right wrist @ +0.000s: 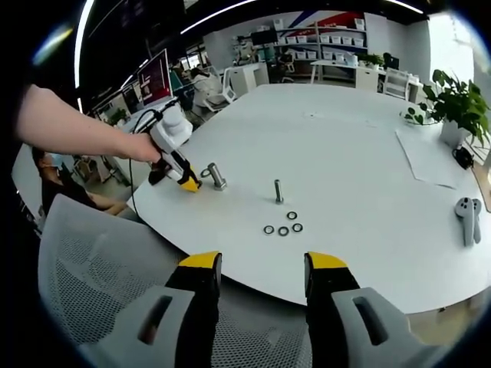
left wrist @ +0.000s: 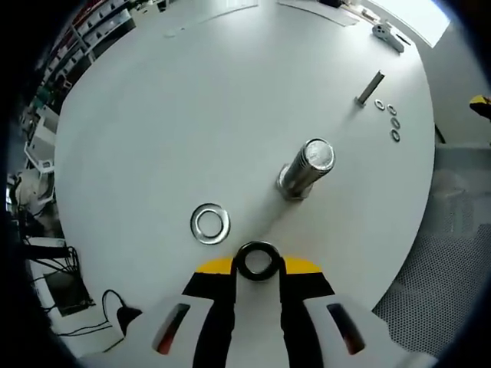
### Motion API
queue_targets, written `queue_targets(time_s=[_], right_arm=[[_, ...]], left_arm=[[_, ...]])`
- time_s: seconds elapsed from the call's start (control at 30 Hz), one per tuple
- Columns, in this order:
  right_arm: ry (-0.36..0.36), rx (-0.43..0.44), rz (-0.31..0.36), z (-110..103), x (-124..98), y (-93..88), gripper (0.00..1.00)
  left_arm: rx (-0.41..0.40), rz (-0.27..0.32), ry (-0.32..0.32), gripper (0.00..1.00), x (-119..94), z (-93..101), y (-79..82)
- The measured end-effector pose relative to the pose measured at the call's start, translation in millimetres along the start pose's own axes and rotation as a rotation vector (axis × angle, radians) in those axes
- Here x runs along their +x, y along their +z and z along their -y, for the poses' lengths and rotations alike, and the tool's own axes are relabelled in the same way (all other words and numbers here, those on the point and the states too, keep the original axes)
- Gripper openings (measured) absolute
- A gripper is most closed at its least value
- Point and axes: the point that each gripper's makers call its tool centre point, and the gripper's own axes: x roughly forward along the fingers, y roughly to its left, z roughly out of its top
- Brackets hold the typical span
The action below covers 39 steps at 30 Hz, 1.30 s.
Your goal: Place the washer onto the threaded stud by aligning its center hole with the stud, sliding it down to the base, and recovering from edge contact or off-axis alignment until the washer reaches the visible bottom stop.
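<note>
The left tool (left wrist: 258,264) is clamped on a dark washer (left wrist: 257,260) at its yellow jaw tips, held above the white table (left wrist: 192,115). The large threaded stud (left wrist: 307,169) stands upright just beyond and to the right of the held washer. A silver washer (left wrist: 209,223) lies flat on the table left of the tool. The right tool (right wrist: 262,280) has its jaws apart and holds nothing, near the table edge, well apart from a smaller stud (right wrist: 278,190) and four loose washers (right wrist: 282,226).

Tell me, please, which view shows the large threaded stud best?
The left gripper view: the large stud stands upright close ahead of the left tool, its flat top plainly visible. In the right gripper view, the same stud appears small and distant, beside the left tool.
</note>
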Motion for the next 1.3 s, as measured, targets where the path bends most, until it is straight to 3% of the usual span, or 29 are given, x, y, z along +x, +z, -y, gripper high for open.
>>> queue_targets(time_s=[0.23,0.73,1.0,1.3], right_arm=[[0.0,0.0,-0.002,0,0,-0.4,0.46],[0.007,-0.012,-0.007,-2,-1,-0.9,0.46],[0.009,-0.013,-0.005,-2,0,-1.4,0.45],[0.012,-0.014,-0.004,-1,0,-1.4,0.45]], left_arm=[[0.036,0.033,-0.007,0.19,-11,-0.3,8.3],[0.135,0.108,-0.002,0.19,-59,-2.1,42.4],[0.2,0.124,-0.006,0.19,-79,19.6,63.2],[0.253,0.108,-0.037,0.19,-70,30.9,76.2]])
